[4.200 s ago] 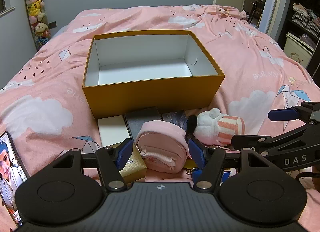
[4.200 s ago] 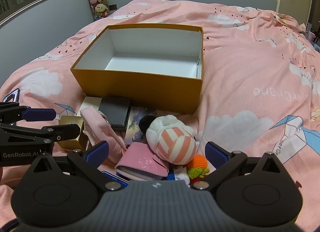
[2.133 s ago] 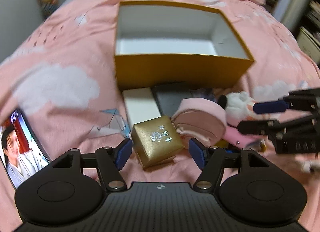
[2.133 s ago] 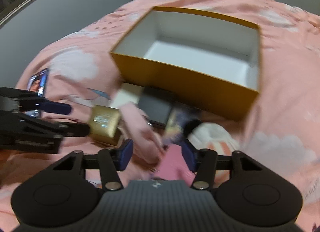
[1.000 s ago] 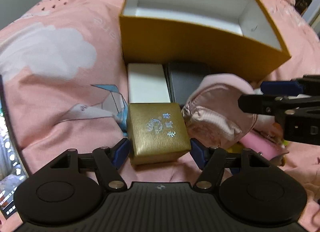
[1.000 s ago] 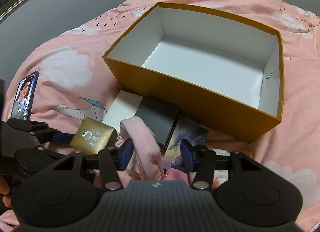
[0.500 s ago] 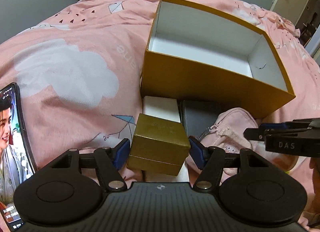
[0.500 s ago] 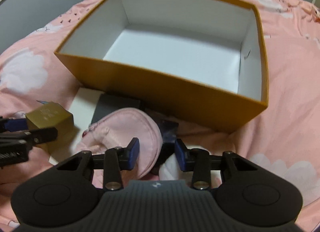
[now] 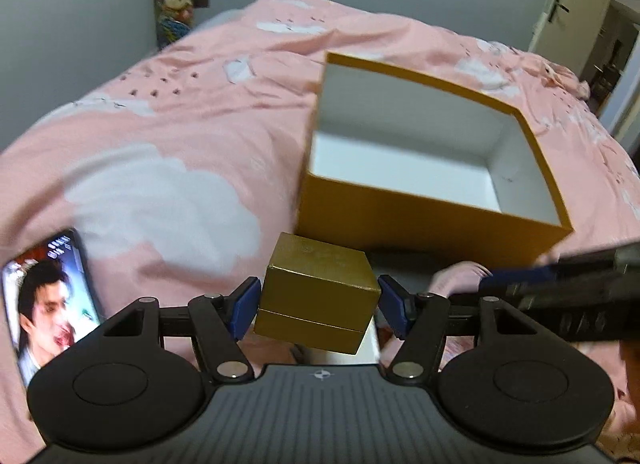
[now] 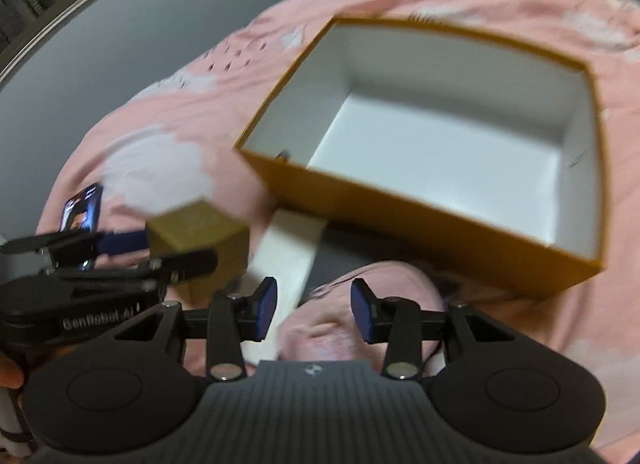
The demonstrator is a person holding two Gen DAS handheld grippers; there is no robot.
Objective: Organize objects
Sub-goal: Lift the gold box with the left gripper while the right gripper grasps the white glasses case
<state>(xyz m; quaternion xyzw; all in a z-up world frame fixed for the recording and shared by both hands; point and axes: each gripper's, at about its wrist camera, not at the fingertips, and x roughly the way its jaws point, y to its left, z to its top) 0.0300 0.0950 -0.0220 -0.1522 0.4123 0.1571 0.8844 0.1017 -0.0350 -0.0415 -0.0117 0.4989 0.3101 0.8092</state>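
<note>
Pink bedcover (image 9: 168,112) with white cloud print, spread under everything we logged.

Orange cardboard box (image 9: 420,220), open top, white inside, nothing in it; it stood on the cover just beyond the loose items.

Phone (image 9: 48,296), screen lit, lying on the cover at the left gripper's side.

White flat box (image 10: 288,256) and dark flat case (image 9: 404,260), side by side against the orange box's near wall.

Pink zip pouch (image 10: 360,292), held by our right gripper (image 10: 314,314): its blue pads sat on either side of the pouch's near edge and we read them as pinching the soft fabric, though blur kept us from seeing the contact cleanly.

Gold gift box (image 9: 320,296), smallest entry, clamped between the blue pads of our left gripper (image 9: 320,306), one pad on each side wall; it hung tilted, clear of the cover, short of the orange box's near wall.

Against the frame a second before: the gold box had then rested on the cover with its printed lid facing up and the left pads beside it; now it was lifted. The right jaws had been wider then, straddling the pouch.
</note>
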